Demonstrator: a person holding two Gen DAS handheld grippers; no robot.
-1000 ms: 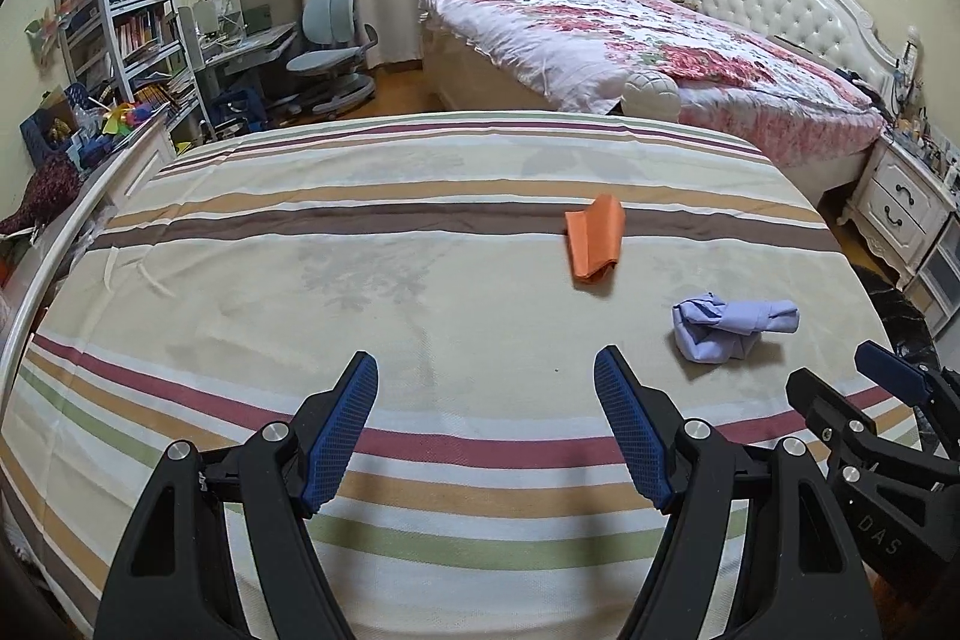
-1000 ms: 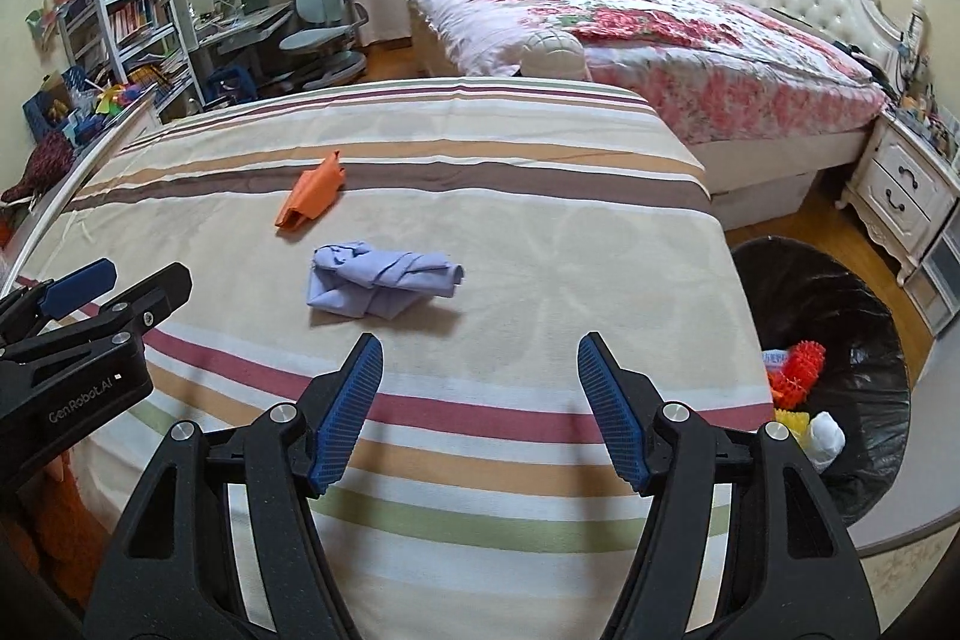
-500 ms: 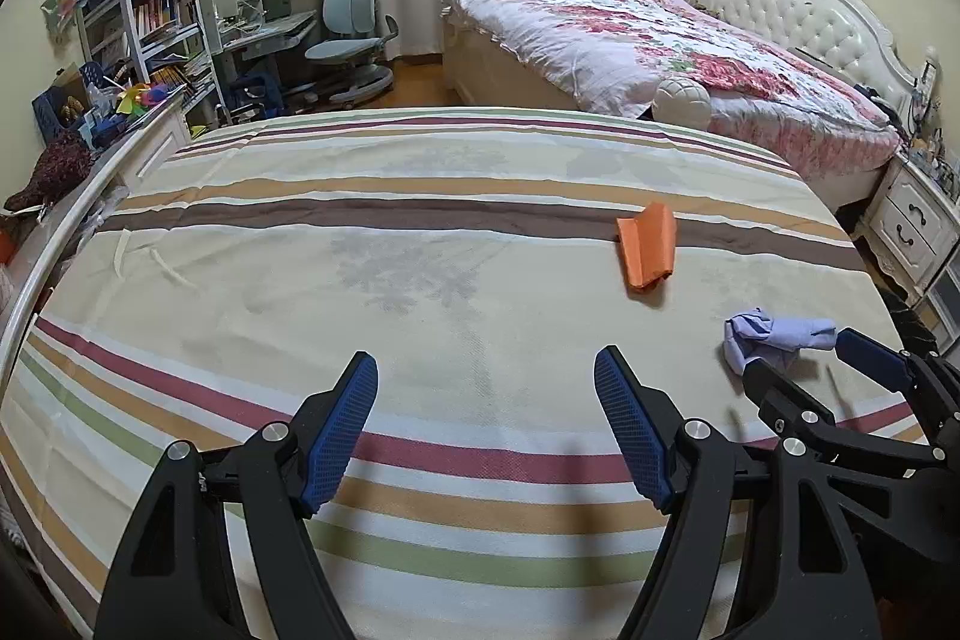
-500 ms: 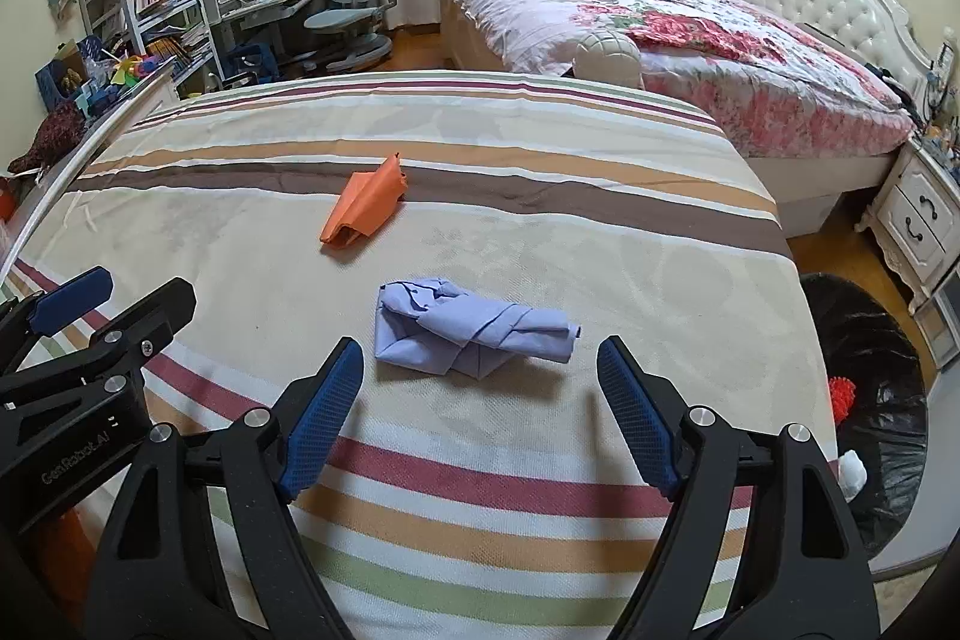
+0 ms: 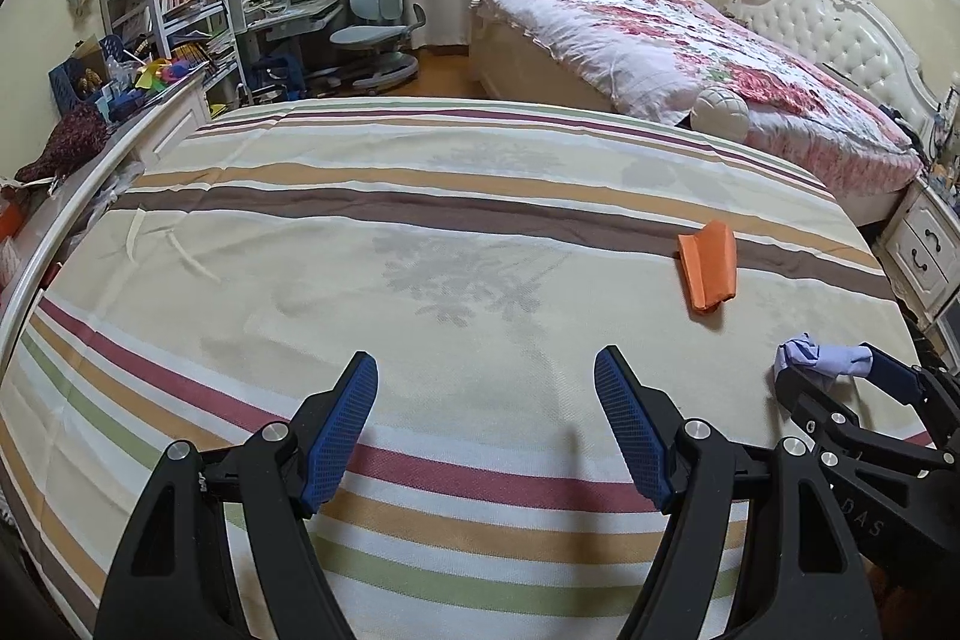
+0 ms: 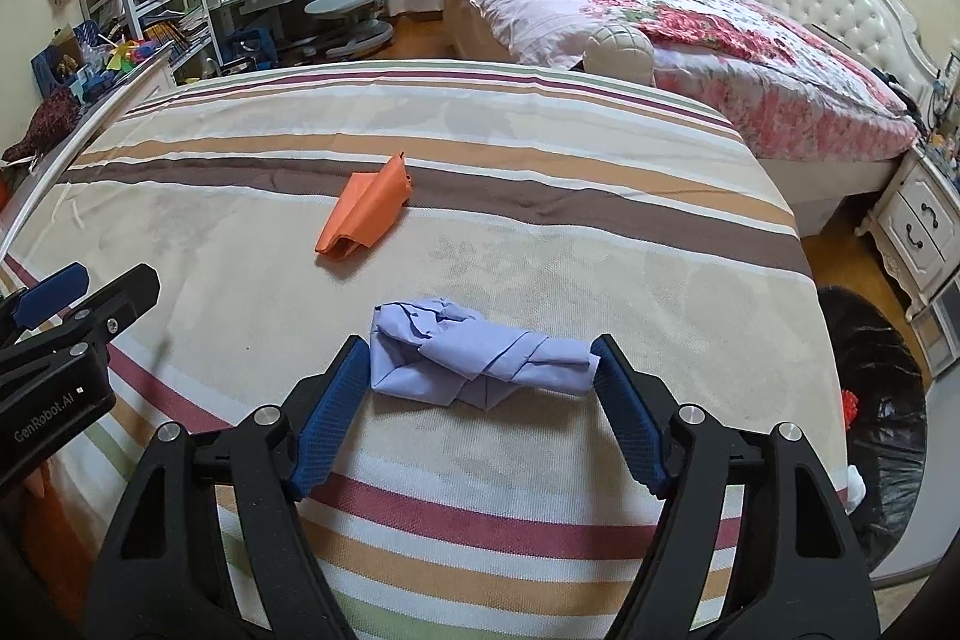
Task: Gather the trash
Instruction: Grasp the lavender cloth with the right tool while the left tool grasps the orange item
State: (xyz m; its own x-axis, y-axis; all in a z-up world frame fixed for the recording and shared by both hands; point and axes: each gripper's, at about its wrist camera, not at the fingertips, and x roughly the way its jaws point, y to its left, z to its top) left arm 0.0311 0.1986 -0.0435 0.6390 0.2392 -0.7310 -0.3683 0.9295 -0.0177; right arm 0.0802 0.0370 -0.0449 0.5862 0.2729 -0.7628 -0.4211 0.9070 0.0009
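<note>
In the right wrist view the right gripper [image 6: 480, 370] is closing around the crumpled lilac paper [image 6: 474, 361], which is lying at the lower centre of the frame on the striped bedspread [image 6: 540, 232]; the blue fingertips [image 6: 336, 388] are sitting at either end of the wad, at or just short of touching it, and nothing is pinched or lifted yet. The left gripper [image 5: 486, 418] is hanging with its jaws wide apart and nothing between them, over bare bedspread at the bottom of its own frame. A folded orange paper [image 6: 366, 211] is lying well apart from the lilac one, toward the upper left of centre in the right wrist view, and the black-lined trash bin [image 6: 870, 400] is standing at the right edge, beside the bed (some red and white bits are already showing inside). The risk here seems to be the grip along the wad's long axis: the paper is looking soft and loosely twisted, so it may buckle or slide out sideways rather than firm up. The pads are also sitting low, so they could catch the bedspread fabric and drag it up with the paper. A weak pinch might drop the wad on the way toward the bin.
</note>
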